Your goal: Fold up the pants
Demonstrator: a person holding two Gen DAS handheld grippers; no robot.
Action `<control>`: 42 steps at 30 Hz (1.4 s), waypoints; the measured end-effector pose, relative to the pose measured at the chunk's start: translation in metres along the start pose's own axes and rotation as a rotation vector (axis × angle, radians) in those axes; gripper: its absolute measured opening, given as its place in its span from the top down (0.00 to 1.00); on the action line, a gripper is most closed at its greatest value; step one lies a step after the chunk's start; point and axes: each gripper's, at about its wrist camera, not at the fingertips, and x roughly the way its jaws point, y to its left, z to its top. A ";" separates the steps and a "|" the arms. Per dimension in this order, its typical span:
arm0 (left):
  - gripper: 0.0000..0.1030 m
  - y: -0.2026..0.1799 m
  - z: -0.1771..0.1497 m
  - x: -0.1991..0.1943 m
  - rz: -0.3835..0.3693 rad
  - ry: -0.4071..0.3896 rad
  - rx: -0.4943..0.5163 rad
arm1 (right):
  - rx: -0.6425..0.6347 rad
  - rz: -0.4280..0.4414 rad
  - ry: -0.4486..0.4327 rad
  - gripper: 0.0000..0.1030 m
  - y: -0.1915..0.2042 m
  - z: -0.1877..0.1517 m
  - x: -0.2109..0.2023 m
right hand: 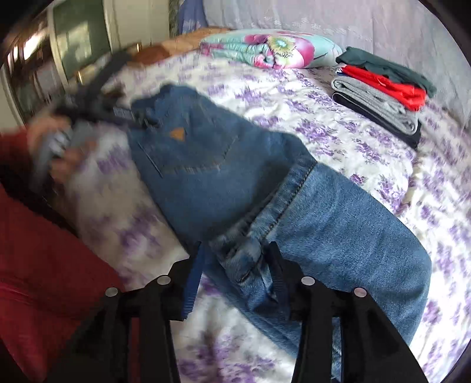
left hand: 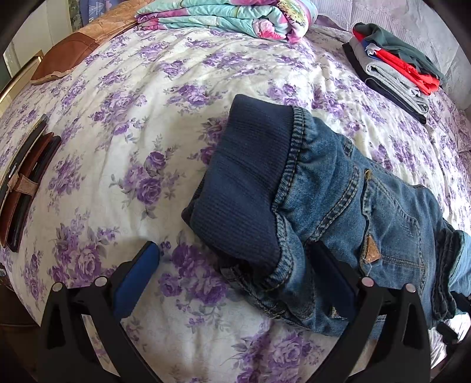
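Folded clothes stack [left hand: 394, 67], floral quilt [left hand: 235, 17]

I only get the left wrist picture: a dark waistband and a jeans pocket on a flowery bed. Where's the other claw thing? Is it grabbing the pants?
Observer: The right gripper is at the leg end of the jeans, with a bunch of denim between its fingers. Blur hides whether they press on it.
Operator: Are the legs laid out?
Observer: A paler leg lies flat, running out to the right past that gripper.
Operator: Who's holding the claw on my side?
Observer: A hand with a red sleeve holds the left gripper.
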 end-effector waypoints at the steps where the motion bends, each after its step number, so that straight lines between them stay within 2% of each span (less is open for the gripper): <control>1: 0.04 0.000 0.000 0.000 0.000 0.001 0.000 | 0.036 0.009 -0.047 0.57 -0.006 0.004 -0.012; 2: 0.04 0.000 0.000 0.000 0.001 0.000 0.000 | 0.066 -0.003 -0.083 0.57 -0.012 0.006 -0.019; 5: 0.04 -0.001 -0.001 0.001 0.007 -0.006 -0.002 | 0.146 -0.166 -0.110 0.57 -0.037 0.015 -0.013; 7: 0.04 -0.002 -0.001 0.001 0.012 -0.010 -0.005 | 0.196 -0.235 -0.049 0.57 -0.053 0.015 0.017; 9: 0.04 -0.003 -0.001 0.001 0.017 -0.014 -0.004 | 0.222 -0.303 0.055 0.57 -0.063 0.012 0.055; 11: 0.04 -0.003 -0.001 0.002 0.019 -0.015 -0.004 | 0.220 -0.333 0.025 0.57 -0.060 0.012 0.060; 13: 0.04 -0.002 -0.002 0.001 0.015 -0.010 -0.004 | 0.243 -0.301 0.023 0.57 -0.063 0.011 0.052; 16: 0.04 -0.002 -0.001 0.001 0.012 -0.004 0.002 | 0.309 -0.251 -0.067 0.57 -0.070 0.002 0.011; 18: 0.04 -0.001 0.001 0.001 0.004 0.008 0.003 | 0.294 -0.258 -0.104 0.53 -0.068 -0.007 -0.009; 19: 0.04 0.000 0.002 0.001 -0.002 0.017 0.001 | 0.269 -0.281 -0.103 0.47 -0.066 -0.015 -0.012; 20: 0.04 0.002 0.003 0.000 -0.011 0.032 -0.007 | 0.255 -0.294 -0.086 0.39 -0.066 -0.021 -0.011; 22: 0.04 0.006 0.006 -0.002 -0.028 0.062 -0.027 | 0.221 -0.327 0.041 0.32 -0.066 -0.037 0.012; 23: 0.04 0.007 0.005 -0.003 -0.036 0.073 -0.033 | 0.188 -0.355 0.063 0.32 -0.064 -0.042 0.021; 24: 0.04 0.009 0.005 -0.005 -0.049 0.087 -0.039 | 0.171 -0.379 0.026 0.31 -0.059 -0.044 0.023; 26: 0.04 0.009 0.002 -0.008 -0.063 0.105 -0.038 | 0.198 -0.385 0.026 0.27 -0.060 -0.040 0.026; 29: 0.04 0.015 -0.004 -0.016 -0.125 0.128 -0.058 | 0.218 -0.373 0.023 0.23 -0.064 -0.038 0.028; 31: 0.04 0.025 -0.007 -0.020 -0.206 0.132 -0.122 | 0.208 -0.376 0.012 0.22 -0.063 -0.038 0.028; 33: 0.04 0.034 -0.008 -0.018 -0.251 0.127 -0.186 | 0.206 -0.375 0.006 0.20 -0.062 -0.041 0.027; 36: 0.04 0.043 -0.003 -0.011 -0.280 0.111 -0.282 | 0.211 -0.367 0.004 0.18 -0.062 -0.040 0.026; 40: 0.04 0.037 0.011 -0.003 -0.285 0.085 -0.288 | 0.205 -0.365 0.002 0.16 -0.061 -0.040 0.027; 42: 0.04 0.033 0.015 -0.001 -0.314 0.078 -0.294 | 0.203 -0.365 0.003 0.16 -0.062 -0.040 0.027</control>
